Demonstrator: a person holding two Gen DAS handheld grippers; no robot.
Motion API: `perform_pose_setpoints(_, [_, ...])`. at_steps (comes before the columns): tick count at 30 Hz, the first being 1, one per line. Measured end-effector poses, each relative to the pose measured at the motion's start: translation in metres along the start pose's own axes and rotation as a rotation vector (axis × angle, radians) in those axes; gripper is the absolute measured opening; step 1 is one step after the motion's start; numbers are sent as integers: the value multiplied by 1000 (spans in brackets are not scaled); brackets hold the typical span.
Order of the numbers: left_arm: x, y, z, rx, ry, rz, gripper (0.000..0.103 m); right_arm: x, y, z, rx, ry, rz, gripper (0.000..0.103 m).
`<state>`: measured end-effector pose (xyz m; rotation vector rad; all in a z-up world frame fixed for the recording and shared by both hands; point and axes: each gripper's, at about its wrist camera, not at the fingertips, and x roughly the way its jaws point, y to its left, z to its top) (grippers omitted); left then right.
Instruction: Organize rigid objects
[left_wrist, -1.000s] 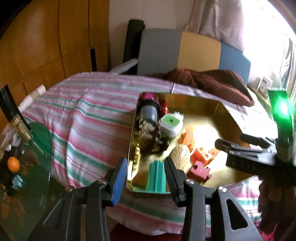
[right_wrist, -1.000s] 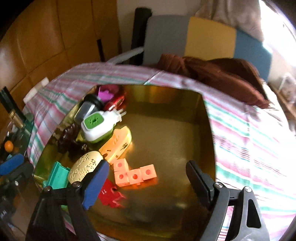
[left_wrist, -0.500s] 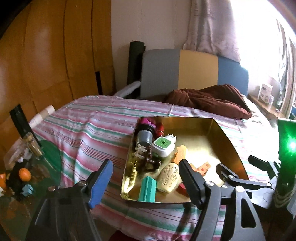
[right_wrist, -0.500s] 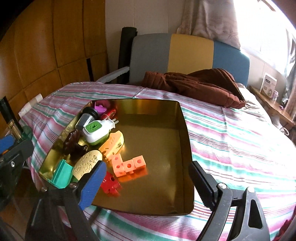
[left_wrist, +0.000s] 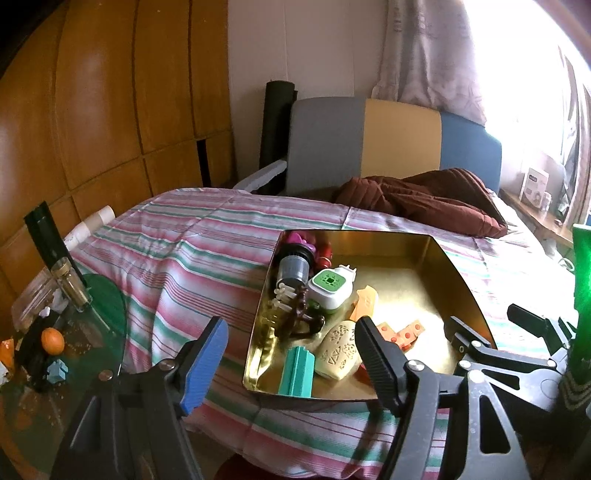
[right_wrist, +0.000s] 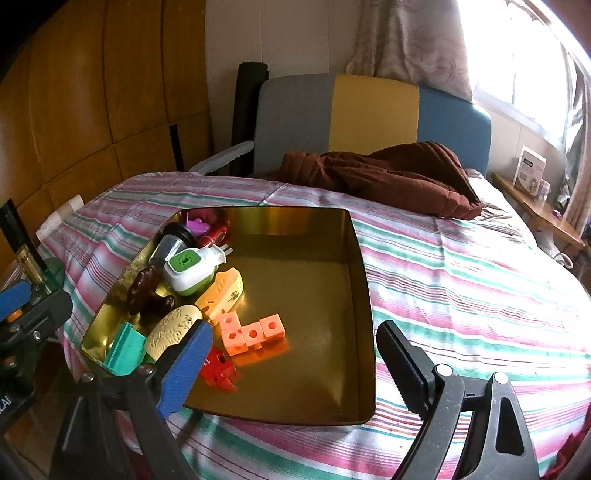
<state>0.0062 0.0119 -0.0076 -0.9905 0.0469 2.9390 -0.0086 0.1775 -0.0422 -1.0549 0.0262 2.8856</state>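
A gold metal tray (right_wrist: 364, 295) lies on the striped bed. Along its left side sit a teal block (right_wrist: 125, 349), a cream oval piece (right_wrist: 171, 326), a brown hair clip (right_wrist: 146, 295), a green-and-white plug-in (right_wrist: 188, 271) and a grey bottle (left_wrist: 293, 267). Orange cubes (right_wrist: 251, 332) and a red piece (right_wrist: 218, 371) lie nearer the middle. My left gripper (left_wrist: 291, 325) hovers before the tray's near left corner; its jaws are closing slightly and hold nothing. The teal block (left_wrist: 295, 371) rests in the tray beyond them. My right gripper (right_wrist: 294, 328) stands open and empty over the tray's near edge.
A brown quilt (right_wrist: 380, 177) is bunched at the head of the bed before a grey, yellow and blue headboard (right_wrist: 369, 110). A green glass side table (left_wrist: 74, 332) at the left carries a small bottle and an orange. The striped bedspread (right_wrist: 461, 280) spreads to the right of the tray.
The left jaws spread wide from beside the teal block, which stays in the tray. Both grippers drew back from the tray and tilted up.
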Motion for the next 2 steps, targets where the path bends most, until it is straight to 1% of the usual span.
perform_pose_setpoints(2, [1,3,1,-10,9,-3,72,-1,2,2,-4,-5,0,91])
